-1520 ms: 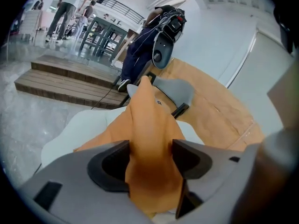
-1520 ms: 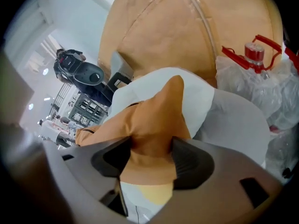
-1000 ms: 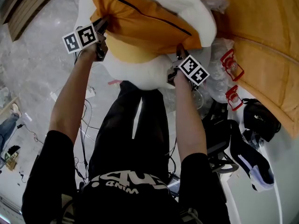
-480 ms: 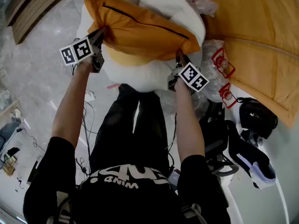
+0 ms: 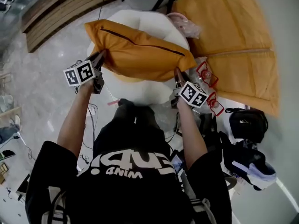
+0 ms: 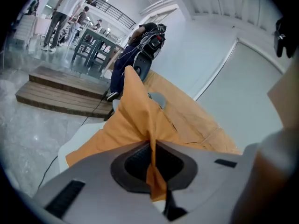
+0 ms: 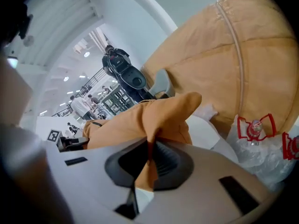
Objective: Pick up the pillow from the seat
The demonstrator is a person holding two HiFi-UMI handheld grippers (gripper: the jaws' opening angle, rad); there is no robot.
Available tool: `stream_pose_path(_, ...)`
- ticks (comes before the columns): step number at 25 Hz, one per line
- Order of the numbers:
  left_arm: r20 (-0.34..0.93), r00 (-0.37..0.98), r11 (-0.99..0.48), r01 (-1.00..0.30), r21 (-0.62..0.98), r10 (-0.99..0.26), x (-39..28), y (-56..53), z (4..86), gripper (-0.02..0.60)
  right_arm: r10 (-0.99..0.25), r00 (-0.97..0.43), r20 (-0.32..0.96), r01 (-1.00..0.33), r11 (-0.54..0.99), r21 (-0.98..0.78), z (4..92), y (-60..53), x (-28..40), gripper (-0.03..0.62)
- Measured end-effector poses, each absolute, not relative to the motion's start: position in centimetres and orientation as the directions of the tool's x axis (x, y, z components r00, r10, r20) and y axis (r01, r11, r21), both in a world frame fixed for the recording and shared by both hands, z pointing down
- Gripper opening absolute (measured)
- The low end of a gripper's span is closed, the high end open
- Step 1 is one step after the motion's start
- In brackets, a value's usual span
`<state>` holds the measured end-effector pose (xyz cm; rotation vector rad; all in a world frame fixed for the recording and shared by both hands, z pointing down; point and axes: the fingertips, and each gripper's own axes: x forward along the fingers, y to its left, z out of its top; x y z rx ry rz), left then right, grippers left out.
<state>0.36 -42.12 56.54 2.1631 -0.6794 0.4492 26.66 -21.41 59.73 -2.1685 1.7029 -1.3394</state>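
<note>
Head view: the pillow (image 5: pixel 140 50) is a plump orange cushion with a zip along its top face. I have it by its two near corners over the white seat (image 5: pixel 140 91). Whether its underside is clear of the seat I cannot tell from here. The left gripper (image 5: pixel 100 58) is at the left corner and the right gripper (image 5: pixel 177 73) at the right one. I judge the pillow light and very soft. It sags between my two holds, so nothing stiff carries the load, only cloth. The cover looks matte, not slick, and nothing about it is fragile. The corners are the sensible place to hold it, since the fabric bunches there into a fold thick enough to pinch.

Left gripper view: my fingers (image 6: pixel 137 162) are closed tight on a thin pleat of the orange cover, which runs down through the slit between them. The rest of the pillow (image 6: pixel 133 115) billows away beyond the fingers. Only fabric is caught, no filling that I can see.

Right gripper view: it is the same here. The fingers (image 7: pixel 167 162) are pressed together on a narrow tuck of the corner, and the pillow (image 7: pixel 145 115) bulges out past it. With such a shallow bite, I would guess a sharp tug could pull the cloth free.
</note>
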Motion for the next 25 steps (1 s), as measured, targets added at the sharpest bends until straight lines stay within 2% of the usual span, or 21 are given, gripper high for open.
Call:
stream_pose_path(8, 0.395, 0.818, -0.640, -0.573, 0.511, -0.417, -3.6, -37.9, 43.7, 0.018, -0.908, 0.018, 0.419, -0.826, -0.250, -0.506, 46.0, -19.1, 24.4, 0.038)
stream_pose_path(15, 0.252, 0.872, -0.728, -0.489, 0.481, -0.419, -5.9, -33.9, 34.8, 0.018, -0.963, 0.020, 0.269, -0.898, -0.136, -0.420, 35.5, -17.7, 22.9, 0.038)
stream_pose_path(25, 0.257, 0.864, -0.742, -0.503, 0.443, -0.433, -6.0, -32.9, 33.1, 0.017, -0.973, 0.017, 0.232, -0.921, -0.106, -0.375, 33.9, -18.0, 23.0, 0.038)
